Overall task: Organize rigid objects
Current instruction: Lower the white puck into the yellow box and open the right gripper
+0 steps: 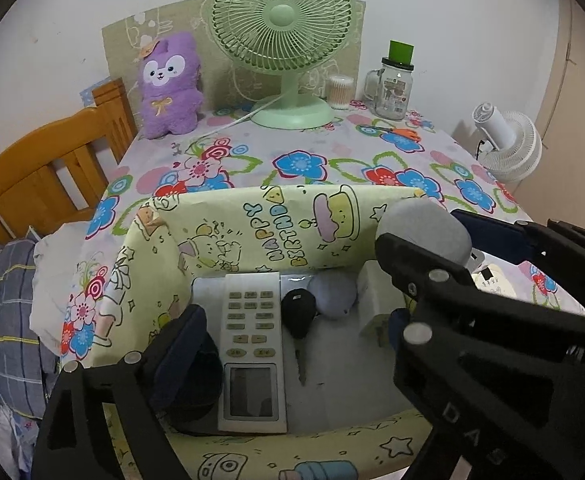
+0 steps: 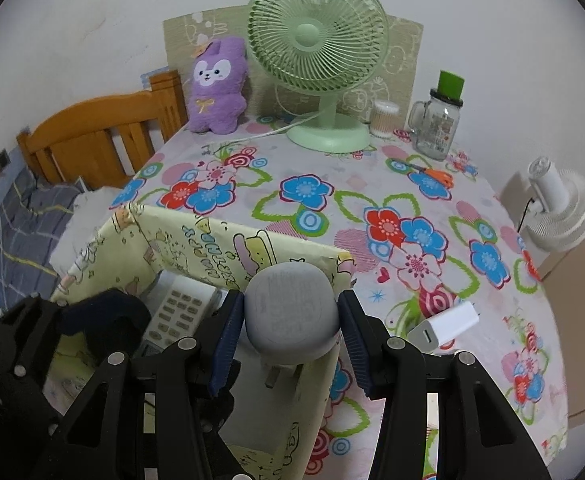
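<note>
Right hand-held gripper (image 2: pixel 290 322) — blue pads pressed on both sides of a grey puck-shaped gadget (image 2: pixel 292 310), held over the yellow box (image 1: pixel 252 216). Left hand-held gripper (image 1: pixel 296 340) — jaws wide apart, empty, straddling the remote (image 1: pixel 252 344) and key (image 1: pixel 299 316) inside.

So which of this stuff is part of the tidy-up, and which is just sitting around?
Job:
box
remote
key
grey gadget, held by right gripper
white charger, still outside the box
left gripper, open over the box

Lying about:
green fan
plush
jar
scissors
swabs
white fan
</note>
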### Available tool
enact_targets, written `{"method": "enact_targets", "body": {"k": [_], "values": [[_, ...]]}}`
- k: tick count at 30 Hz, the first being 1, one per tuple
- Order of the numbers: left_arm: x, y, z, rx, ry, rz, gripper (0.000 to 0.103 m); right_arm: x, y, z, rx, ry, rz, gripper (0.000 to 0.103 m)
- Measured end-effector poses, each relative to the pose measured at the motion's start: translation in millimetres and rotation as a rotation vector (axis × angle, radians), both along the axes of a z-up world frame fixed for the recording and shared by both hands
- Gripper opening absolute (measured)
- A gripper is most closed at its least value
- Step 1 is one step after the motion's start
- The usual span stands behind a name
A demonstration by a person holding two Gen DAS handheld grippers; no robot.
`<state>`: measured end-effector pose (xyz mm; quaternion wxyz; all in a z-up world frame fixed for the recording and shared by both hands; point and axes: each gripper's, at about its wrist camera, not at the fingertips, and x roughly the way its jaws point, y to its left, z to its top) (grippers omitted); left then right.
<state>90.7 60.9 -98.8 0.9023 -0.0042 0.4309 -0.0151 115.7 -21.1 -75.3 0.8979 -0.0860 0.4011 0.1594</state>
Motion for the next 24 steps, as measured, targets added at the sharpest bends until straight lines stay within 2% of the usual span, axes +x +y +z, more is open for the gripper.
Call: {"method": "enact_targets", "body": {"k": [6, 8, 11, 24], "values": [[-6.9, 3.6, 3.5, 0.009, -0.015, 0.008, 0.097, -9.2, 1.7, 2.2, 0.043, 0.006, 0.037, 0.053], [-9.0, 2.9, 3.7, 0.013, -0.015, 0.004, 0.098, -12.2, 1.4, 2.5, 0.040, 0.000, 0.027, 0.067], [-12.0, 1.3, 5.2, 0.009, -0.015, -0.003, 0.099, -18.4, -1.9, 4.6, 0.040, -0.024, 0.004, 0.077], [-22.9, -18.4, 17.8, 0.008, -0.045, -0.036, 0.103, -31.3, -24.3, 17.1, 0.042, -0.044, -0.049, 0.083]]}}
